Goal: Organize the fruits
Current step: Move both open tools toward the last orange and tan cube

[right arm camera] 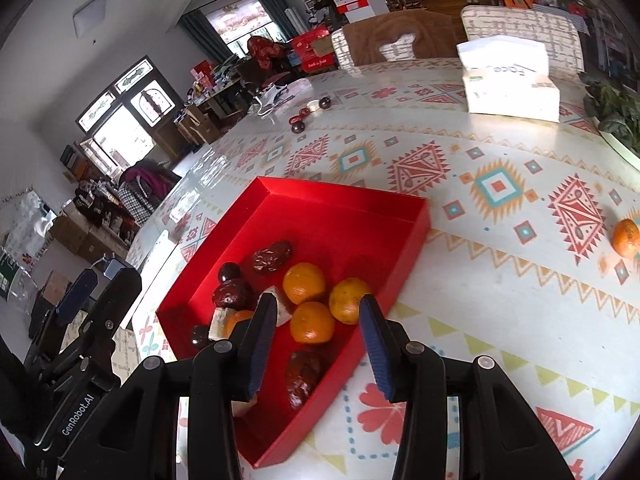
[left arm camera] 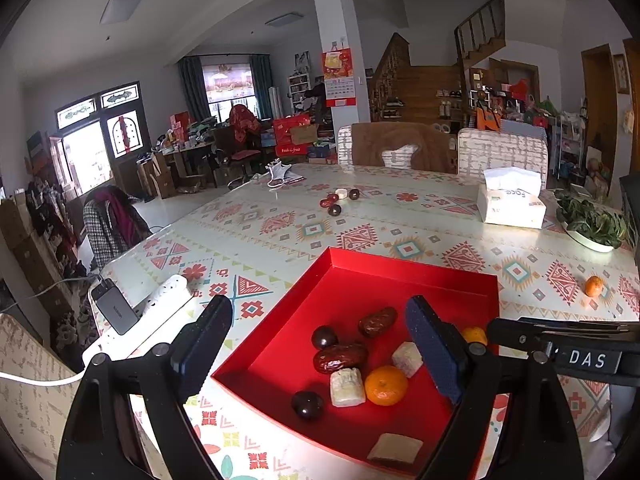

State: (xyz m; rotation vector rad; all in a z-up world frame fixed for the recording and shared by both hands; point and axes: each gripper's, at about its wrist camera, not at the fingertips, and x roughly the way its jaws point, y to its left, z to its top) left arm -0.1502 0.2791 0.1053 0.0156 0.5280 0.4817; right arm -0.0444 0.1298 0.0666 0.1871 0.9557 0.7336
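Observation:
A red tray (left arm camera: 416,270) (right arm camera: 404,248) on the patterned table holds oranges (right arm camera: 304,282), red dates (left arm camera: 340,356) (right arm camera: 272,257), dark round fruits (left arm camera: 307,404) and pale cubes (left arm camera: 347,387). My left gripper (left arm camera: 320,344) is open and empty above the tray's near left part. My right gripper (right arm camera: 320,344) is open and empty above the tray's near edge, over an orange (right arm camera: 312,322). One loose orange (left arm camera: 593,285) (right arm camera: 626,238) lies on the table to the right. A small cluster of dates and a pale cube (left arm camera: 338,199) (right arm camera: 310,112) lies at the far side.
A tissue box (left arm camera: 512,204) (right arm camera: 510,88) and a dish of greens (left arm camera: 590,224) (right arm camera: 616,120) stand at the far right. A white power strip (left arm camera: 156,312) with a charger lies left of the tray. Chairs (left arm camera: 400,146) stand behind the table.

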